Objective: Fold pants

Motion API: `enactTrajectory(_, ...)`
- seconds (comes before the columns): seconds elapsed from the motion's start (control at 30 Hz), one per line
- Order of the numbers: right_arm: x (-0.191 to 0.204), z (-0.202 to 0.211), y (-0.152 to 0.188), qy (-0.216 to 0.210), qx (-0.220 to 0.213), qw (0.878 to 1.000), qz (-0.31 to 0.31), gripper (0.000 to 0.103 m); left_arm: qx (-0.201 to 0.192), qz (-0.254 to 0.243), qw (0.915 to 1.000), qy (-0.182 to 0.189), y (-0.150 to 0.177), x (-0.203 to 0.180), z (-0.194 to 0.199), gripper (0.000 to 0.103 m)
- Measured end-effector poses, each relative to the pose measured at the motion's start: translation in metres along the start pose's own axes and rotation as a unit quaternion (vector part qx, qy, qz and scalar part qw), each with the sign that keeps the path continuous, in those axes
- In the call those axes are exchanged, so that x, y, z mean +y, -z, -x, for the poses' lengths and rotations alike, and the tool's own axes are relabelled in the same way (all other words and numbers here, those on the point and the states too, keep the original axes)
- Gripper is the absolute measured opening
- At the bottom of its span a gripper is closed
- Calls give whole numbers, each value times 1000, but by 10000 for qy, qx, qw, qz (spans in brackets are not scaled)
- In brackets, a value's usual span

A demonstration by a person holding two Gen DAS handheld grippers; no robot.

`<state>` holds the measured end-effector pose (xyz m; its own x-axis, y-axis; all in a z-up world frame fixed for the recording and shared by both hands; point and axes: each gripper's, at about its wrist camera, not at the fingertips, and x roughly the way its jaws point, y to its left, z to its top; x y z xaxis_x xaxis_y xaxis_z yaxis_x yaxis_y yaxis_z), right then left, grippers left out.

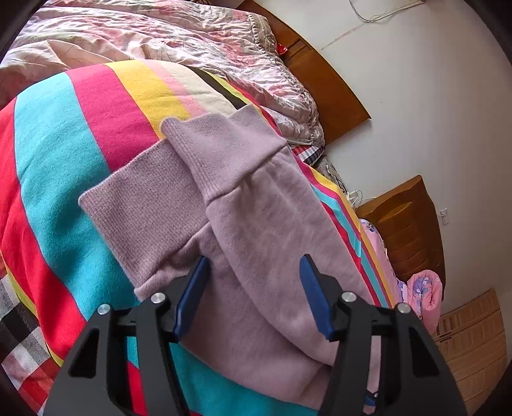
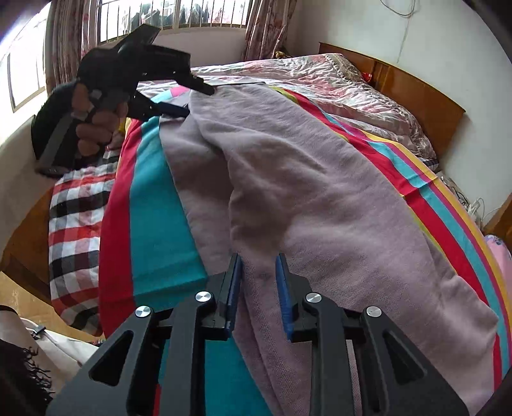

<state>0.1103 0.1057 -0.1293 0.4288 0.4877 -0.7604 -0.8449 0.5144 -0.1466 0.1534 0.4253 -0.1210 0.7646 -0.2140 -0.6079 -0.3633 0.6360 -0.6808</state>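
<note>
Lilac sweatpants (image 1: 256, 224) lie on a striped blanket (image 1: 64, 160) on the bed, one leg folded over the other, ribbed cuffs (image 1: 198, 153) at the far end. My left gripper (image 1: 254, 265) is open just above the legs, holding nothing. In the right wrist view the pants (image 2: 320, 192) stretch away along the bed. My right gripper (image 2: 258, 265) hovers over the near end of the pants, jaws open a narrow gap with no fabric pinched. The left gripper (image 2: 195, 99) shows there at the far end, held by a hand.
A pink floral quilt (image 1: 192, 38) is bunched at the head of the bed by the wooden headboard (image 2: 416, 89). A checked sheet (image 2: 73, 224) hangs at the left. A wooden nightstand (image 1: 409, 224) stands on the right. A window (image 2: 176, 16) is at the back.
</note>
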Motion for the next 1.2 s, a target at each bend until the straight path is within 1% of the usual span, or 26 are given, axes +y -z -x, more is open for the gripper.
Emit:
enactTrajectory(0.07, 7, 2, 1, -15, -29, 9999, 124, 23, -12, -24, 10000, -40, 0, -3, 2, 58)
enactTrajectory(0.17, 15, -1, 4, 202, 11, 9991, 372, 23, 34, 53, 9999, -138, -1, 0, -1, 58)
enactTrajectory(0.27, 11, 0, 6, 440, 27, 9984, 354, 22, 3, 149, 9997, -189, -1, 0, 0, 58)
enactTrajectory(0.33, 7, -1, 7, 526, 68, 9979, 360, 21, -30, 267, 9995, -145, 1, 3, 0, 58)
enactTrajectory(0.37, 6, 0, 8, 526, 48, 9980, 359, 20, -47, 319, 9994, -115, 1, 5, 0, 58)
enactTrajectory(0.4, 5, 0, 9, 490, 18, 9982, 342, 13, -48, 349, 9993, -104, 2, 5, 1, 58)
enactTrajectory(0.43, 5, -1, 9, 436, 2, 9985, 327, 9, -47, 354, 9993, -115, 2, 5, 1, 56)
enactTrajectory(0.47, 5, -1, 10, 426, -14, 9986, 322, 9, -58, 337, 9992, -183, 0, 3, 1, 51)
enactTrajectory(0.5, 6, -2, 10, 439, -38, 9985, 322, 9, -71, 334, 9990, -302, -2, 3, 1, 42)
enactTrajectory(0.53, 6, -1, 10, 445, -54, 9985, 305, 9, -69, 387, 9986, -360, -5, 4, 0, 37)
enactTrajectory(0.57, 6, -1, 10, 436, -66, 9987, 275, 9, -70, 474, 9983, -342, -6, 7, 0, 35)
enactTrajectory(0.6, 4, -1, 11, 421, -81, 9988, 241, 8, -91, 532, 9979, -357, -8, 10, 1, 26)
enactTrajectory(0.63, 3, 1, 11, 416, -113, 9989, 208, 6, -120, 555, 9975, -427, -7, 11, 2, 13)
enactTrajectory(0.7, 1, 4, 10, 454, -189, 9987, 163, 5, -273, 534, 9977, -311, -5, 8, 10, 3)
enactTrajectory(0.87, -9, 31, -1, 585, -521, 9968, 146, 4, -641, -76, 9978, -133, -2, -33, 40, 3)
enactTrajectory(0.93, -8, 47, -7, 579, -594, 9962, 278, 4, -728, -300, 9966, -225, 2, -43, 53, 3)
enactTrajectory(0.97, -6, 53, -7, 565, -600, 9959, 367, 4, -737, -327, 9963, -303, 5, -41, 57, 3)
enactTrajectory(1.03, -4, 56, -3, 459, -519, 9967, 428, 4, -648, -271, 9962, -524, 13, -25, 55, 3)
enactTrajectory(1.07, -2, 52, 0, 383, -447, 9974, 425, 4, -565, -179, 9962, -632, 17, -11, 50, 3)
enactTrajectory(1.13, 6, 35, 10, 249, -198, 9983, 491, 4, -405, 91, 9966, -715, 26, 17, 39, 3)
enactTrajectory(1.2, 15, 20, 17, 256, 14, 9978, 613, 4, -371, 177, 9965, -734, 31, 29, 32, 3)
